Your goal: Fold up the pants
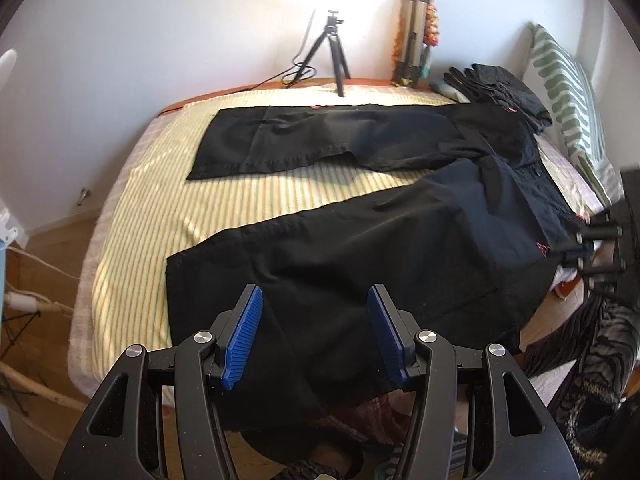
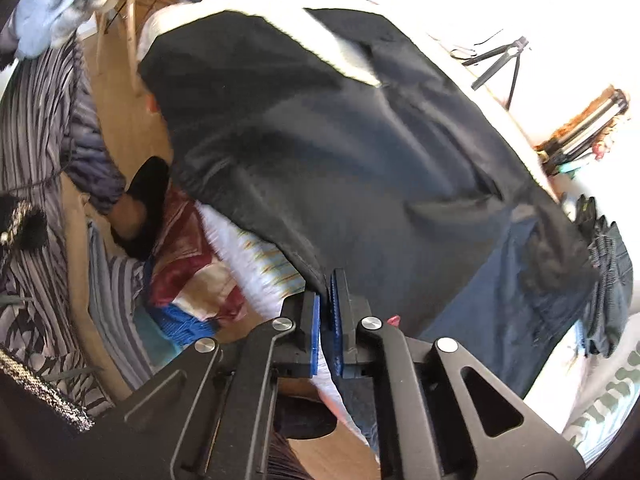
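Observation:
Black pants (image 1: 360, 216) lie spread on the striped bed (image 1: 132, 208), legs apart in a V, waist at the right. My left gripper (image 1: 316, 312) is open with blue pads, hovering over the near leg's lower part. In the right wrist view the pants (image 2: 360, 160) fill the frame. My right gripper (image 2: 325, 300) is shut on the edge of the pants near the waist. The right gripper also shows at the right edge of the left wrist view (image 1: 600, 248).
A small tripod (image 1: 334, 52) stands at the bed's far side. Folded dark clothes (image 1: 500, 88) and a striped pillow (image 1: 568, 100) lie at the far right. The wooden floor (image 1: 52, 248) is to the left. The person's foot (image 2: 140, 208) stands by the bed.

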The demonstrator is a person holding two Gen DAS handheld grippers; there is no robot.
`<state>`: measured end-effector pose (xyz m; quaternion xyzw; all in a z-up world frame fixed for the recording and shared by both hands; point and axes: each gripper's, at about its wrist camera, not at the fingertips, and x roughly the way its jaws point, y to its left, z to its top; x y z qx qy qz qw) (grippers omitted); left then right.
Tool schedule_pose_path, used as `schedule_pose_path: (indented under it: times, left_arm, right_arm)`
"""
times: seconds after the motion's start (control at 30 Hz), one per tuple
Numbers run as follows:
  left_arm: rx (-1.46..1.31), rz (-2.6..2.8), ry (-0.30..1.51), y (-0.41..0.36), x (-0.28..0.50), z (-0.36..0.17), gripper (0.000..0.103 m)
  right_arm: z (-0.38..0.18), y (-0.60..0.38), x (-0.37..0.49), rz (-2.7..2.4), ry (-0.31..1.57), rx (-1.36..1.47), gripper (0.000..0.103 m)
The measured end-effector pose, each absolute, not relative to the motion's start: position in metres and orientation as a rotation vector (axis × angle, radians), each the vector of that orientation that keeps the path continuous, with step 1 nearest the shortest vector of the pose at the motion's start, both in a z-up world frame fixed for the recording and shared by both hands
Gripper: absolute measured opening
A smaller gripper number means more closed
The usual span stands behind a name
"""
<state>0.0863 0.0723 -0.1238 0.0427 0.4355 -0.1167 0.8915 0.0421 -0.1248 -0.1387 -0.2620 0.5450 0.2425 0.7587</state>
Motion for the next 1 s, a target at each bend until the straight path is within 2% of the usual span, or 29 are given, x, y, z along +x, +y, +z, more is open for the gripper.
schedule_pose_path:
  times: [0.17, 0.47, 0.73, 0.8, 0.97, 1.0]
  left_arm:
    - [0.14, -0.339, 0.919, 0.058, 0.081, -0.127, 0.065]
    - [0.252, -0.403, 0.976, 0.024, 0.073, -0.152, 0.066]
    - [0.325, -0.328, 0.993, 0.007, 0.081, -0.174, 0.065]
    - [0.338, -0.308, 0.993, 0.003, 0.084, -0.177, 0.058]
    - [0.348, -0.247, 0.992, 0.011, 0.094, -0.181, 0.014]
    - [0.326, -0.248, 0.978, 0.015, 0.097, -0.177, 0.012]
  right_arm:
    - [-0.121, -0.131, 0.074, 0.477, 1.141, -0.557, 0.004]
    - [-0.095, -0.146, 0.145, 0.384, 1.046, -0.523, 0.003]
    - [-0.091, -0.154, 0.172, 0.37, 1.04, -0.493, 0.003]
    - [-0.091, -0.156, 0.172, 0.37, 1.038, -0.489, 0.003]
    - [-0.087, -0.157, 0.164, 0.385, 1.033, -0.481, 0.003]
    - [-0.086, -0.157, 0.161, 0.385, 1.029, -0.486, 0.003]
